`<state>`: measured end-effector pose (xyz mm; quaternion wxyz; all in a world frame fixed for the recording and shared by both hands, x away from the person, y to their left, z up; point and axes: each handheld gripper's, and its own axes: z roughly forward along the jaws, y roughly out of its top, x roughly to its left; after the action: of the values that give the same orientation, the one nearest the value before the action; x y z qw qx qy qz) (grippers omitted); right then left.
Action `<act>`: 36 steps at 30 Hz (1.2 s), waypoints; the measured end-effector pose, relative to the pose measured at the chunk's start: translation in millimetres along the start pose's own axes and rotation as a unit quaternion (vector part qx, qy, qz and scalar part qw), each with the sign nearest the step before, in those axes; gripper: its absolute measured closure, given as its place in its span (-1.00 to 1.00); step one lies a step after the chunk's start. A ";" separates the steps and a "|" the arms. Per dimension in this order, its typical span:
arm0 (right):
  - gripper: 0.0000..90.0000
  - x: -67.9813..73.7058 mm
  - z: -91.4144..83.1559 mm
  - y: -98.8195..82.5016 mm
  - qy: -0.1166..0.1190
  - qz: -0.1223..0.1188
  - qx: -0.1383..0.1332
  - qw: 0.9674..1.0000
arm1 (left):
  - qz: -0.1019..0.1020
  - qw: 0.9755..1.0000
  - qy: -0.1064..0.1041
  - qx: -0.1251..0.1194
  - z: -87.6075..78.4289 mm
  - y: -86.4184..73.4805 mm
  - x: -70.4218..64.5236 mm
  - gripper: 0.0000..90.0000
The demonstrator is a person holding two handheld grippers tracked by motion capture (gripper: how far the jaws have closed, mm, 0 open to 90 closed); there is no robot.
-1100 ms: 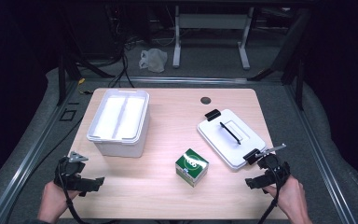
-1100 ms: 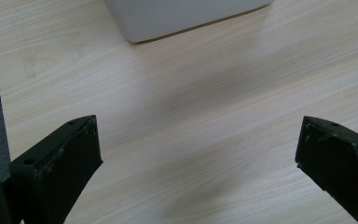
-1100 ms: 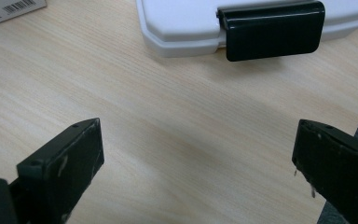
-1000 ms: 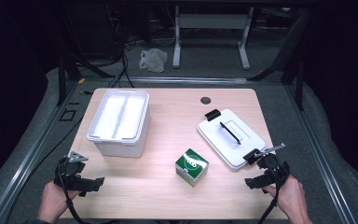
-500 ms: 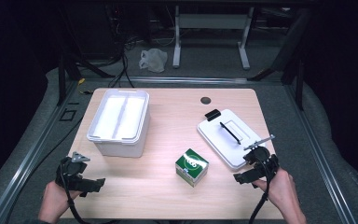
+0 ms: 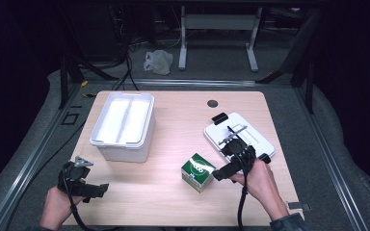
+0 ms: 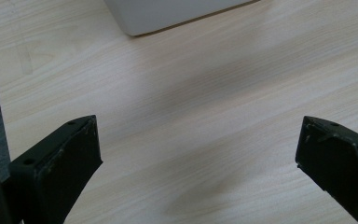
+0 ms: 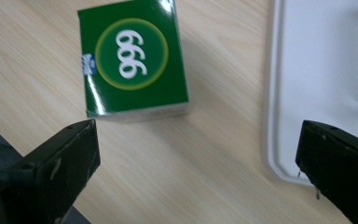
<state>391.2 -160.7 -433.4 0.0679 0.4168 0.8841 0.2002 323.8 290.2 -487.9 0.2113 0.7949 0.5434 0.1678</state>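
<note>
- A small green box (image 6: 199, 172) is seen near the middle of the counter (image 6: 173, 202), toward its near edge; a white "999" inside a yellow-ringed green circle is printed on its top face, and a pale band runs along its lower side.
- The box lies just left of a flat white lid (image 6: 238, 135) with black clips, and well apart from a white open bin (image 6: 124, 126) standing at the left.
- The right tool (image 6: 226, 171) is held just right of the box and at the lid's near corner; whether it touches either cannot be told from the high view.
- In the right gripper view the box (image 8: 133, 65) is shown beyond the black jaws, which are spread wide with nothing between them, and the lid's rounded rim (image 8: 272, 93) is seen on the right.
- The left tool (image 6: 90, 189) is held at the near left corner of the counter, well apart from the box.
- In the left gripper view its jaws are seen wide apart and empty over bare pale wood (image 7: 191, 116), with a corner of the bin (image 7: 168, 14) at the top.
- The print on the box is legible in the right gripper view alone; a dark round hole (image 6: 212, 103) at the counter's far edge is seen from the high view.
</note>
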 end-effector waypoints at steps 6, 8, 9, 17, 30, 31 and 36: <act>-1.00 15.7 14.2 20.9 0.013 -0.020 0.013 1.000 | 0.002 1.000 -0.001 0.001 0.4 0.0 -0.7 -1.00; -1.00 20.6 19.5 26.7 0.016 -0.023 0.016 0.999 | 0.003 1.000 -0.001 0.001 0.3 0.0 -0.8 -1.00; -1.00 22.2 21.8 28.7 0.014 -0.026 0.017 0.999 | 0.002 1.000 -0.001 0.002 0.4 -0.1 -0.8 -1.00; -1.00 44.2 57.8 49.8 0.009 -0.052 0.056 0.997 | 0.004 1.000 -0.004 0.004 0.8 -0.2 0.0 -1.00; -1.00 49.4 98.2 54.5 -0.002 -0.068 0.107 0.992 | 0.005 1.000 -0.007 0.005 1.2 -0.6 -0.5 -1.00; -1.00 50.4 101.4 54.1 0.000 -0.069 0.111 0.991 | 0.006 1.000 -0.007 0.007 1.5 -0.6 -0.7 -1.00; -1.00 53.2 106.7 54.4 -0.002 -0.076 0.120 0.990 | 0.006 1.000 -0.007 0.008 1.4 -0.7 -0.9 -1.00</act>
<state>426.3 -57.2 -505.7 0.0343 0.3542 0.9305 0.0864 323.7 289.3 -489.6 0.2076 0.8010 0.5383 0.1595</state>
